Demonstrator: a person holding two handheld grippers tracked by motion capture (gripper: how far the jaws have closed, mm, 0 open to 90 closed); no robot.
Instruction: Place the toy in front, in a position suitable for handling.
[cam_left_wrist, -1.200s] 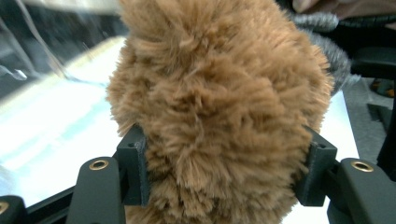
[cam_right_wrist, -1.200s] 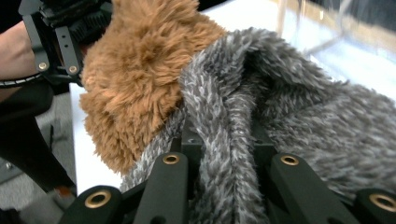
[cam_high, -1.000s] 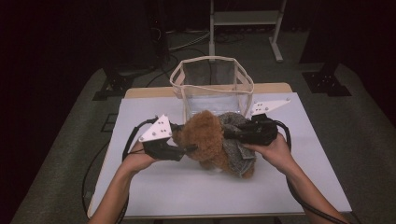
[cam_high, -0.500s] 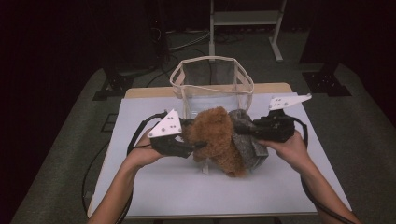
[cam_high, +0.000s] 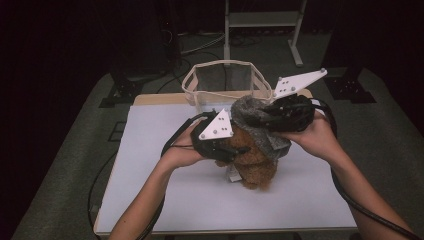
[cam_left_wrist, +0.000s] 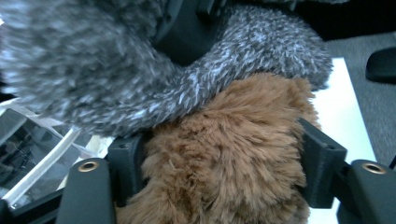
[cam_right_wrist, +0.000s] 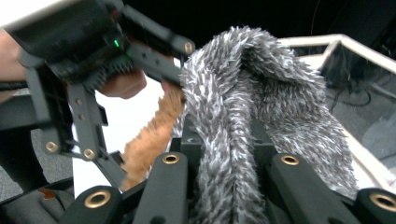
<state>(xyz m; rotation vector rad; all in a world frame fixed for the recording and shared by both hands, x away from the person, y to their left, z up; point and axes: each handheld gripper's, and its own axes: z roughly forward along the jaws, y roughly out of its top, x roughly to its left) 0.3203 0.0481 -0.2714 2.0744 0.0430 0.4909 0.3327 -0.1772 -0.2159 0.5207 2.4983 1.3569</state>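
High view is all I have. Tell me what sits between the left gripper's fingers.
Observer: Brown furry cloth fills the gap of the left gripper and touches both fingers, which have just been opening.
Operator: Now check the right one.
Observer: The right gripper pinches a fold of grey furry cloth tight between its fingers.

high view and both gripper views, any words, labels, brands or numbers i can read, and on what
None: no readable text in any view.
White tag under the brown fur piece: too small to read.
Grey plates on the left gripper and right gripper: screws, no writing.
Mesh basket: no label.
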